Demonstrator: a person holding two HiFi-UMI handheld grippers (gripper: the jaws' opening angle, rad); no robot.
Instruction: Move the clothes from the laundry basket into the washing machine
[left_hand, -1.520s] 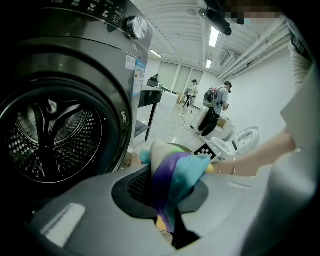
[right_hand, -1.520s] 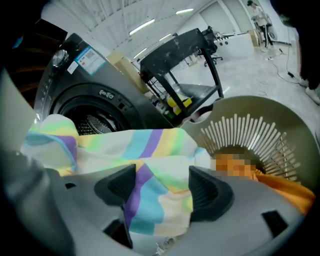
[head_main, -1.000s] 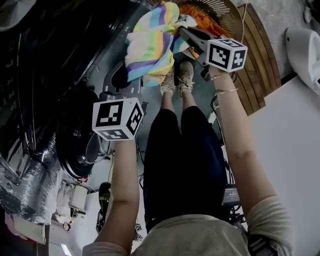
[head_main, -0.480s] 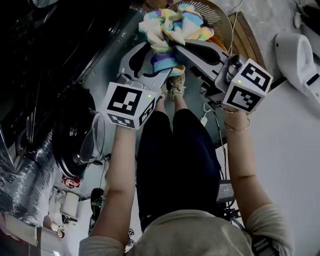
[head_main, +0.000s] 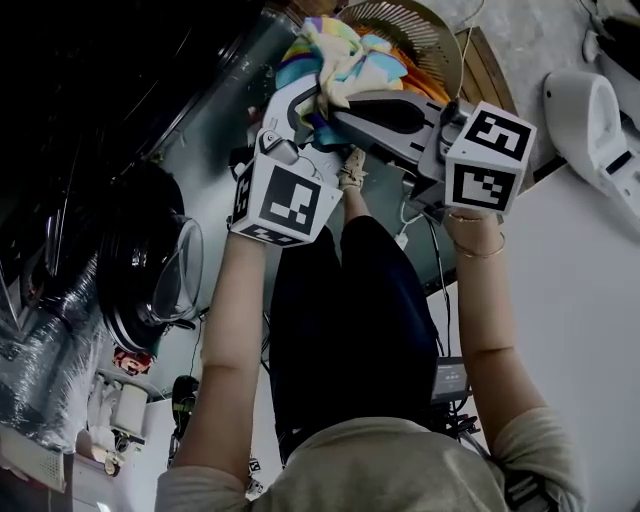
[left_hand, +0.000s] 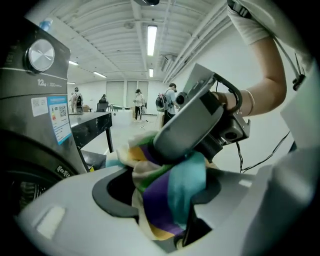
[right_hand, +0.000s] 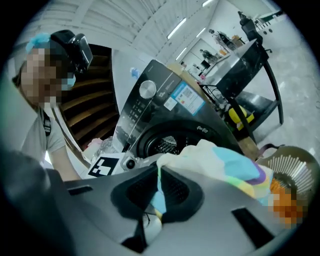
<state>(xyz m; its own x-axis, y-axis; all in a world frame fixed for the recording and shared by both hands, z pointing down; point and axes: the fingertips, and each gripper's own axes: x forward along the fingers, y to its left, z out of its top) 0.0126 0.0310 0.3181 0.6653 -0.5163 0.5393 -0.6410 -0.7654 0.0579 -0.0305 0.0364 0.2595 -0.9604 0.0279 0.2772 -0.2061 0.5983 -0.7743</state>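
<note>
Head view: both forearms stretched forward, left gripper (head_main: 298, 102) and right gripper (head_main: 338, 110) meeting at the striped garment (head_main: 335, 55), marker cubes facing the camera. The garment is up in the air, bunched at the jaw tips. It overlaps the rim of the laundry basket (head_main: 415, 22) at the top of the frame. The washing machine (head_main: 150, 270) is at left with its round glass door swung open. The garment is in neither container

Left gripper view: the left gripper's (left_hand: 160, 197) jaws stand well apart and have just been opening. The garment (left_hand: 172, 192) hangs bunched between them, and the pads aren't pressing on it. The right gripper (left_hand: 162, 145) comes in from the upper right with a hand round its handle, its jaws clamped on the top of the bundle. The machine's front panel (left_hand: 42, 95), with dial and label, is at left

Right gripper view: the right gripper's (right_hand: 157, 197) jaws are closed tight on a fold of the garment (right_hand: 225, 167), and the rest of the cloth billows over the right-hand jaw. The washing machine's drum opening (right_hand: 167, 142) is straight ahead behind the cloth, with bare metal drum visible, can't tell if anything is inside. The basket (right_hand: 295, 167) is at lower right with something orange (right_hand: 281, 202) in it, too blurred to identify
</note>
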